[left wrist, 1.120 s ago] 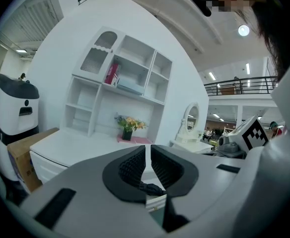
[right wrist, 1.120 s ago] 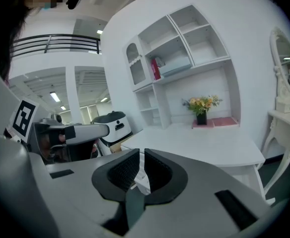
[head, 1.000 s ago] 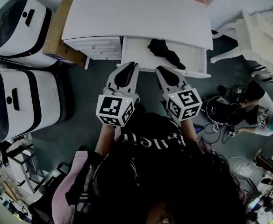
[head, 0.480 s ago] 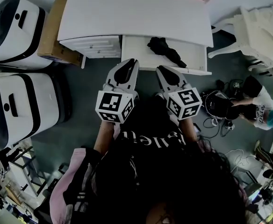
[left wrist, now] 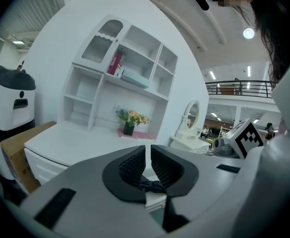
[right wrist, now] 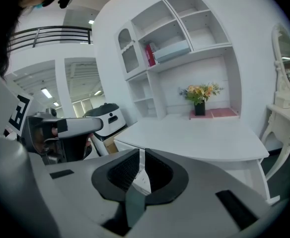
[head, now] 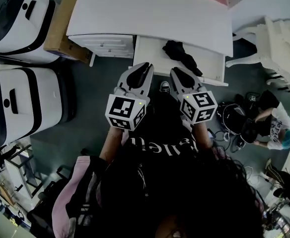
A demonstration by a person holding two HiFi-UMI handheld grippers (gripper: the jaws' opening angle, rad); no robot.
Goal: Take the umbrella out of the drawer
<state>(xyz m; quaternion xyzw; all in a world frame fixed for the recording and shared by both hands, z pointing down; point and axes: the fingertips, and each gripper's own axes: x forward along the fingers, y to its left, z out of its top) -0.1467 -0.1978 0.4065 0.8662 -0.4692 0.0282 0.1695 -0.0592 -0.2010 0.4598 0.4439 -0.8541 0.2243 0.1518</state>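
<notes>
A folded black umbrella lies in the open white drawer under the desk top. My left gripper hovers over the drawer's front left corner, jaws shut with nothing between them. My right gripper hangs beside it at the drawer's front edge, just short of the umbrella, also shut and empty. In the left gripper view the left gripper points over the desk, and the umbrella shows as a dark bit below its jaws. In the right gripper view the right gripper points at the desk.
Two large white machines stand on the floor at the left, with a cardboard box against the desk. A small drawer unit sits left of the open drawer. A white chair and a crouching person with cables are at the right.
Both grippers have sunk a little and edged toward the drawer's front, still side by side and shut. The umbrella has not moved.
</notes>
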